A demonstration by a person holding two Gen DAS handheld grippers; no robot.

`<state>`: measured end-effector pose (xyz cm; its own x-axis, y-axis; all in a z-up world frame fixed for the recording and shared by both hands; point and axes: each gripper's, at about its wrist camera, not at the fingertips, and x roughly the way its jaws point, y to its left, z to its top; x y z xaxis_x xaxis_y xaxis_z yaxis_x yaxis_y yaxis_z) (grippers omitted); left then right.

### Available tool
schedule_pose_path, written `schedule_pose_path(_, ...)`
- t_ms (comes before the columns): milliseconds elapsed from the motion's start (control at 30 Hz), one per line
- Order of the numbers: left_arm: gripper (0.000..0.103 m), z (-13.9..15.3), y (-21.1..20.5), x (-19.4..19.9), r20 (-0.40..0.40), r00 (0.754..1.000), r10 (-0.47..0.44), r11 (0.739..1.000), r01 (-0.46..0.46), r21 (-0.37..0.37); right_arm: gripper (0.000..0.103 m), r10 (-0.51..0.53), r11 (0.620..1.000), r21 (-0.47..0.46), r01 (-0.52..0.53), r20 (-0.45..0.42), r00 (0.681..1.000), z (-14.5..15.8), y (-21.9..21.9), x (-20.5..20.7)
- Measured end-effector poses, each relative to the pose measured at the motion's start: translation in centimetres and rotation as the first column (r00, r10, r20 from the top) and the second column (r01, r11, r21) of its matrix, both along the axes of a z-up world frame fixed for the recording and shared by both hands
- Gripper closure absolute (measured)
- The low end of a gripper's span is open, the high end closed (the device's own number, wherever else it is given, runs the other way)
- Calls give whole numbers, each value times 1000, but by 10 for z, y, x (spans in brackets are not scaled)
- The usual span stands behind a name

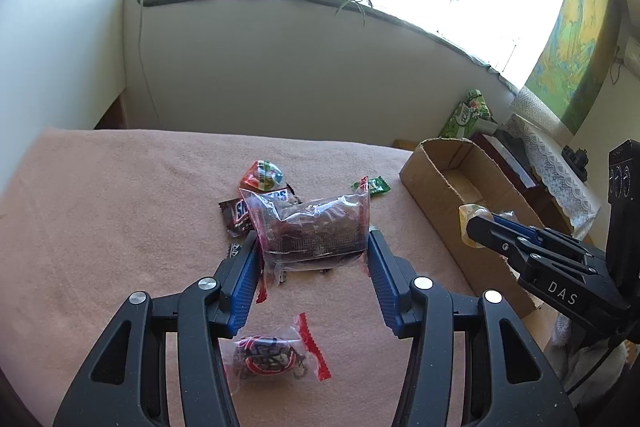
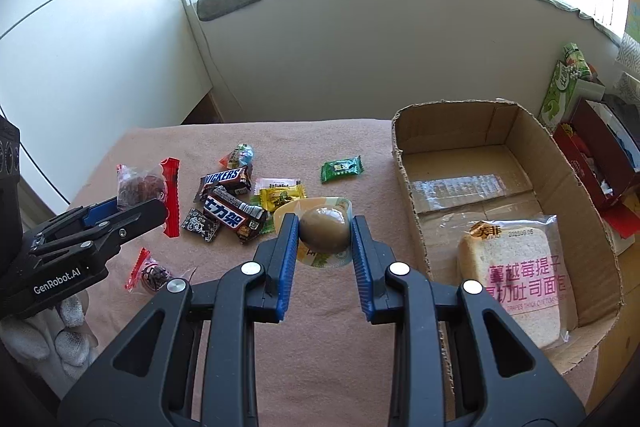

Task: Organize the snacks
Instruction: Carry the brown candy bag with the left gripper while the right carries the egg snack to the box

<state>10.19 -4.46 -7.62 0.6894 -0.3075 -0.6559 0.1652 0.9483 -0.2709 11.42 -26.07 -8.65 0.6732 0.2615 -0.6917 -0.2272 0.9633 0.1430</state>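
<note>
My left gripper [image 1: 314,247] is shut on a clear packet of dark dried fruit with red edges [image 1: 316,231], held above the pink cloth; the same packet [image 2: 138,187] shows at the left of the right wrist view. My right gripper [image 2: 325,231] is shut on a packaged brown braised egg [image 2: 324,229], lifted above the table just left of the cardboard box [image 2: 412,195]. In the left wrist view the right gripper [image 1: 474,223] holds that egg pack [image 1: 468,217] over the box's near wall. A bagged toast loaf [image 2: 516,275] lies in the box.
Loose snacks lie on the pink cloth [image 2: 320,347]: Snickers bars [image 2: 232,203], a green candy [image 2: 341,169], a yellow candy [image 2: 282,197], a small round candy [image 2: 238,155] and a second fruit packet [image 1: 276,355]. A green tissue pack [image 2: 564,87] and red box [image 2: 600,155] stand beyond the box.
</note>
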Motion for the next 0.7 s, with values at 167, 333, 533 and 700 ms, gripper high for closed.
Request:
schedule_pose_path(167,52,9,-25,8,24,999,-44,999,44,0,75,-51,999,-6,51,14,999,7,-30,-4)
schedule_pose_path(333,52,13,-50,20,34,996,-88,996,88,-4,75,-113,994,-10,113,18,993,9,-62,-4)
schedule_pose_path(533,52,18,-87,36,38,988,-149,989,150,-1,75,-180,984,-10,180,23,983,9,-96,-2)
schedule_pose_path(700,52,19,-121,47,34,978,-206,979,205,23,75,-228,973,-12,229,16,973,5,-121,1)
